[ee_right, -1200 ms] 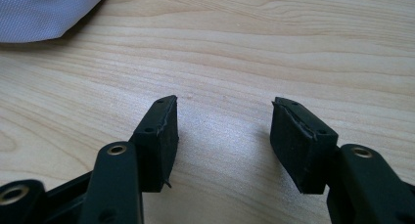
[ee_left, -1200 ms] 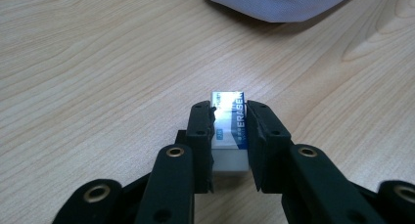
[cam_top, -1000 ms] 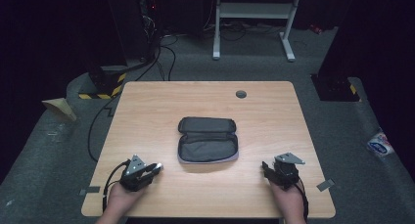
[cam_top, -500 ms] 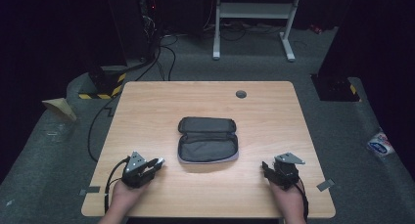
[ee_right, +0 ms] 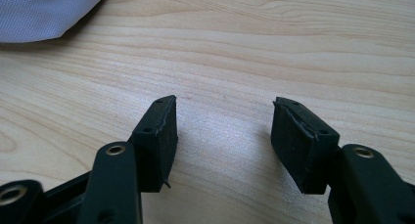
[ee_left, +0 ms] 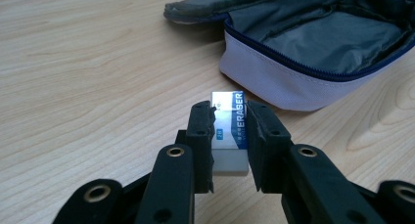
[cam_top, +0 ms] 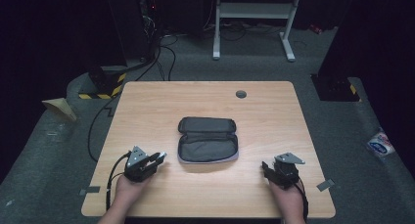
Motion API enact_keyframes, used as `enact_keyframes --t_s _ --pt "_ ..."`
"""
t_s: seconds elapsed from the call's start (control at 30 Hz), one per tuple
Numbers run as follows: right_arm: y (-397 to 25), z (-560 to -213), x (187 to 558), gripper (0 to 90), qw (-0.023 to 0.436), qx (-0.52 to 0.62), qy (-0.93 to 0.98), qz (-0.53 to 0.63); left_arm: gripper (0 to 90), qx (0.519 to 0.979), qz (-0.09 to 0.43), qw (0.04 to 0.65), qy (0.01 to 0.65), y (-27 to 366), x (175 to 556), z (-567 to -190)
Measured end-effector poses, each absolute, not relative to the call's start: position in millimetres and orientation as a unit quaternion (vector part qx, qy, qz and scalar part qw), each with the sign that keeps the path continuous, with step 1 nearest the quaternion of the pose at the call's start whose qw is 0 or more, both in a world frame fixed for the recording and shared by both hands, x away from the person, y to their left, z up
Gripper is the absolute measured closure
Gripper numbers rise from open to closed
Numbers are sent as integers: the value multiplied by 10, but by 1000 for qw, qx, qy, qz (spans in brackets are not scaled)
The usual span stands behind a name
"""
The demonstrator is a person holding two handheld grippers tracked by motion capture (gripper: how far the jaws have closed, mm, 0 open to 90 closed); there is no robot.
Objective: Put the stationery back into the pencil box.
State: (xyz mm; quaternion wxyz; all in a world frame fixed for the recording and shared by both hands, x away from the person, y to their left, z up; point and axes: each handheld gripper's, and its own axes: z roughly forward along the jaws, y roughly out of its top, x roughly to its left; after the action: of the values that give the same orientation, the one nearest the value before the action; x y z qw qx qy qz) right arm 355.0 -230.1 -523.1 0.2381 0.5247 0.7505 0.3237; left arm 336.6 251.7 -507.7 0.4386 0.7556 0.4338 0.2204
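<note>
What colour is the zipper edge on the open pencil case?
Dark blue on the pencil case; clearest in the left gripper view.

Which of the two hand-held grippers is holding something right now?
The left hand-held gripper: its jaws are closed on a white eraser with a blue sleeve. The right hand-held gripper stands open over bare wooden table.

Black two-finger left gripper point(ee_left: 230, 131), brass-ringed screw holes, grey three-cornered top plates, black trailing cables, right gripper point(ee_right: 222, 136)
</note>
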Motion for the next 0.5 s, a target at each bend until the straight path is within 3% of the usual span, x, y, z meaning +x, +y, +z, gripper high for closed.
enact_keyframes --t_s 0.5 --pt "-2294 -5232 3538 389 235 521 753 325 728 741 242 459 426 2406 3349 -4847"
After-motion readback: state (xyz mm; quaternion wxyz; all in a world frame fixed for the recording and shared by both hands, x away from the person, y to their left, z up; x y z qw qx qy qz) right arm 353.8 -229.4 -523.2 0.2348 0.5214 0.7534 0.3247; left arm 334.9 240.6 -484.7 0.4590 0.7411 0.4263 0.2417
